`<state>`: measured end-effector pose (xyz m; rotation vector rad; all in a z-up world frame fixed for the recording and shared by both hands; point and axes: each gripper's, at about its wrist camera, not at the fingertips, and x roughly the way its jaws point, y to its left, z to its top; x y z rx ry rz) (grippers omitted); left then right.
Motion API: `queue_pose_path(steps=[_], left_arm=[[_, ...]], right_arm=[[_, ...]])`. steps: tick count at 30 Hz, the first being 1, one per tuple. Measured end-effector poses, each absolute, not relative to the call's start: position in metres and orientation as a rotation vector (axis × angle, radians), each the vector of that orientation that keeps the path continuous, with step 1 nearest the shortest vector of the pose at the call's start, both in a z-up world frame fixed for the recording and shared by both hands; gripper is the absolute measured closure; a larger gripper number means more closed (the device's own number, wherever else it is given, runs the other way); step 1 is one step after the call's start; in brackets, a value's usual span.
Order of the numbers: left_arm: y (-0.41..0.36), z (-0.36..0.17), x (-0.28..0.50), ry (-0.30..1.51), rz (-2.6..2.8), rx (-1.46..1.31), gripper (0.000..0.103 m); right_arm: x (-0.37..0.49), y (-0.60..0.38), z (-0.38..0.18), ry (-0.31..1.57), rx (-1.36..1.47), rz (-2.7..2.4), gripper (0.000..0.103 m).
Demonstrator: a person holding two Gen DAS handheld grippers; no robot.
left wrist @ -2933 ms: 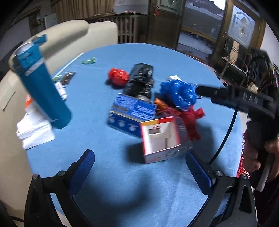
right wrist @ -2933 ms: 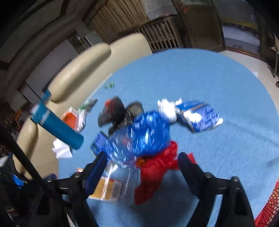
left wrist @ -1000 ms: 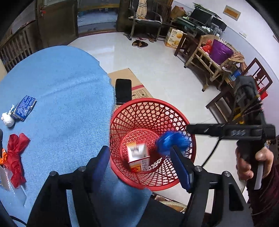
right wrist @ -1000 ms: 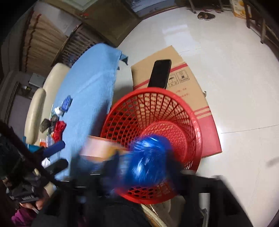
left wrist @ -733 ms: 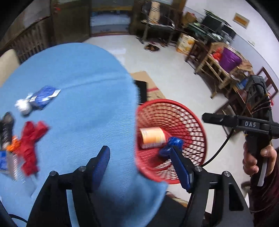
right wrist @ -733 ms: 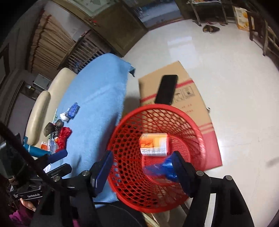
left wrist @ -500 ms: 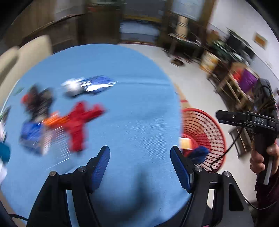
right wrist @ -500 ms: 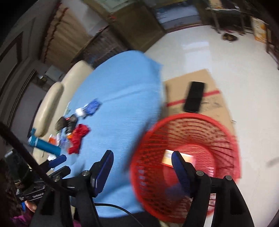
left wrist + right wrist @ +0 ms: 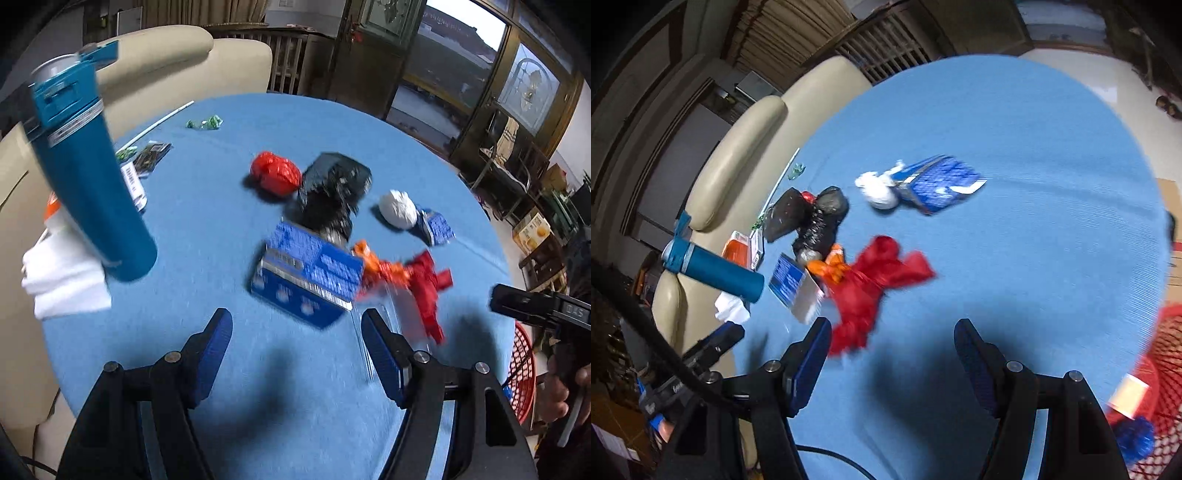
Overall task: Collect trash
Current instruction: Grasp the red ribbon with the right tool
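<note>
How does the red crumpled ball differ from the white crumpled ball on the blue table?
The red crumpled ball is shiny and lies left of the black bag; the white crumpled ball is matt and lies right of that bag. The white one touches a small blue packet; the red one does not. Both rest on the blue table, roughly similar in size.

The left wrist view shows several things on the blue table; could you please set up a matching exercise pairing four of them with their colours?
Things:
1. Tall bottle
2. Crumpled ball beside the black bag
3. Paper wad
4. Bag behind the blue box

Colours:
A. white
B. black
C. teal
D. red

Pairs: 1-C, 2-D, 3-A, 4-B
</note>
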<state>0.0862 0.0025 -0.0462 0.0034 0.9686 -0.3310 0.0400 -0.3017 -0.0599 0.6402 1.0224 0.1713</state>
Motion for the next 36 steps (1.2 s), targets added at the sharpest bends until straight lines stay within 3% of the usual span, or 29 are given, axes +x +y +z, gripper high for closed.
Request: queue_pose_path(steps=[7, 14, 22, 24, 26, 36], left_arm=[[-0.002, -0.058, 0.144, 1.033, -0.303, -0.087, 0.030], [-0.017, -0.074, 0.177, 1.126, -0.252, -0.166, 0.030], [-0.016, -0.050, 0.108, 1.048, -0.263, -0.066, 0.030], [-0.020, -0.048, 0.096, 1.060, -0.290, -0.052, 0.030], [-0.027, -0.049, 0.087, 1.084, -0.316, -0.058, 0.030], [-0.094, -0.056, 0.066, 1.085, -0.315, 0.099, 0.030]], right_arm=[[0.097, -0.271, -0.089, 1.131, 0.654, 0.129, 0.053], [0.114, -0.247, -0.095, 1.163, 0.588, 0.157, 0.054], [0.119, -0.240, -0.098, 1.141, 0.602, 0.177, 0.050], [0.122, -0.234, -0.099, 1.115, 0.581, 0.177, 0.054], [0.121, -0.238, -0.102, 1.098, 0.627, 0.179, 0.065], [0.046, -0.293, -0.075, 0.977, 0.596, 0.064, 0.068]])
